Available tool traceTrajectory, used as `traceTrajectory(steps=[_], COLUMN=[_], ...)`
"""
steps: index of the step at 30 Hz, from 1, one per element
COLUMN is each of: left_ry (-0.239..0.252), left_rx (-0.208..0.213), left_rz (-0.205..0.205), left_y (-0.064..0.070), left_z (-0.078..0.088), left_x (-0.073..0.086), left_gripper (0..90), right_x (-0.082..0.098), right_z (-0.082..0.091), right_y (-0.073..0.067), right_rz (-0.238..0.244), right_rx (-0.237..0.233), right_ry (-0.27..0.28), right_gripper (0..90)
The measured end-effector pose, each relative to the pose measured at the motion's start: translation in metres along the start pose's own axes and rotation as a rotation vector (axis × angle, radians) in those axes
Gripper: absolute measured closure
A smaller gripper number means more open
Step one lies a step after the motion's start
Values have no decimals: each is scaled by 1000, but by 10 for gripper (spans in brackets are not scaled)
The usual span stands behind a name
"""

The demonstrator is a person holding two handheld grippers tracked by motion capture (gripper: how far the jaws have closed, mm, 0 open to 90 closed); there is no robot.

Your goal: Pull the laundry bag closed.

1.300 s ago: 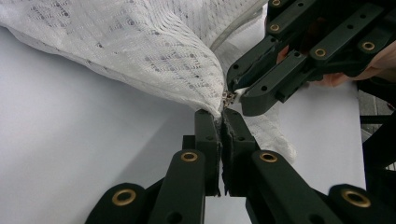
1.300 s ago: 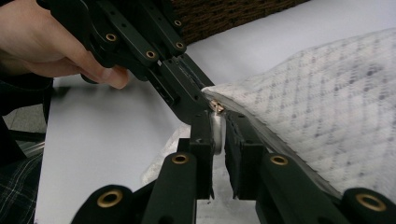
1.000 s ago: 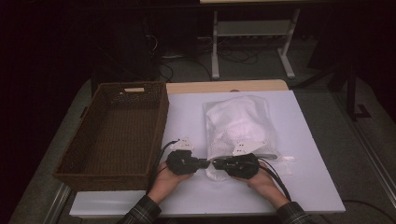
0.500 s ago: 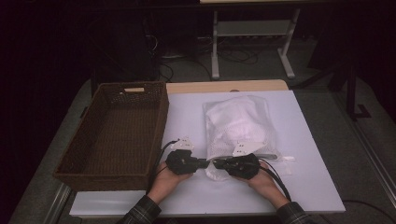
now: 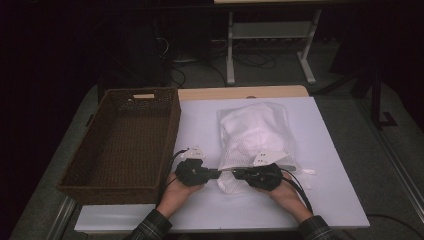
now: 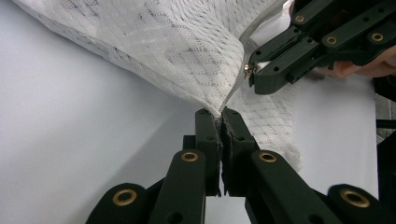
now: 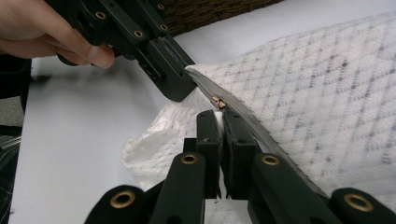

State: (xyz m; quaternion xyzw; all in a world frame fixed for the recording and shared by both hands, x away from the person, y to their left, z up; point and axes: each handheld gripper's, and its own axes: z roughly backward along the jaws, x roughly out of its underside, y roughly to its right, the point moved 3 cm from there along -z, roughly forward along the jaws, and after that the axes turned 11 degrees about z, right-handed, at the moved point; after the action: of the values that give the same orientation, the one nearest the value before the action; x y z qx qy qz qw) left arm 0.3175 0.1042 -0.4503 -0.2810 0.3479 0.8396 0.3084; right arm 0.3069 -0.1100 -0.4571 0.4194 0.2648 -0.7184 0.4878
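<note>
Lengthwise, mesh bag (image 5: 255, 135) lies front-to-back, seemingly zipper nearest

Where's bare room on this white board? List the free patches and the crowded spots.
Free: the strip between the wicker basket and the mesh bag; the stretch right of the bag. Crowded: the near edge, where the left gripper and right gripper pinch the bag.

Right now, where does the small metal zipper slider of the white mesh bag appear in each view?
High view: too small to tell; it would lie between the left gripper and the right gripper, at the near edge of the white mesh bag.
Left gripper view: zipper slider at upper right, at the right gripper's tips.
Right gripper view: slider at centre, just above the jaws.
Shared landmark: the bag's zipper edge that both grippers pinch.
</note>
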Motion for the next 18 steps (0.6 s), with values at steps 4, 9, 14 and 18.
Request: traceTrajectory(steps=[4, 9, 14, 18], left_ry=[-2, -5, -4, -5], left_rx=[-6, -13, -20, -22], left_rz=[2, 9, 13, 14], left_y=[0, 0, -1, -1], left_z=[0, 0, 0, 0], left_x=[0, 1, 1, 2], left_gripper=[868, 868, 868, 868], right_x=[1, 4, 6, 7], right_z=[3, 7, 11, 14], right_y=[1, 4, 5, 7], right_rz=[0, -4, -9, -11], right_rx=[5, 14, 19, 22], right_ry=[-3, -3, 1, -1], right_gripper=[860, 860, 860, 860])
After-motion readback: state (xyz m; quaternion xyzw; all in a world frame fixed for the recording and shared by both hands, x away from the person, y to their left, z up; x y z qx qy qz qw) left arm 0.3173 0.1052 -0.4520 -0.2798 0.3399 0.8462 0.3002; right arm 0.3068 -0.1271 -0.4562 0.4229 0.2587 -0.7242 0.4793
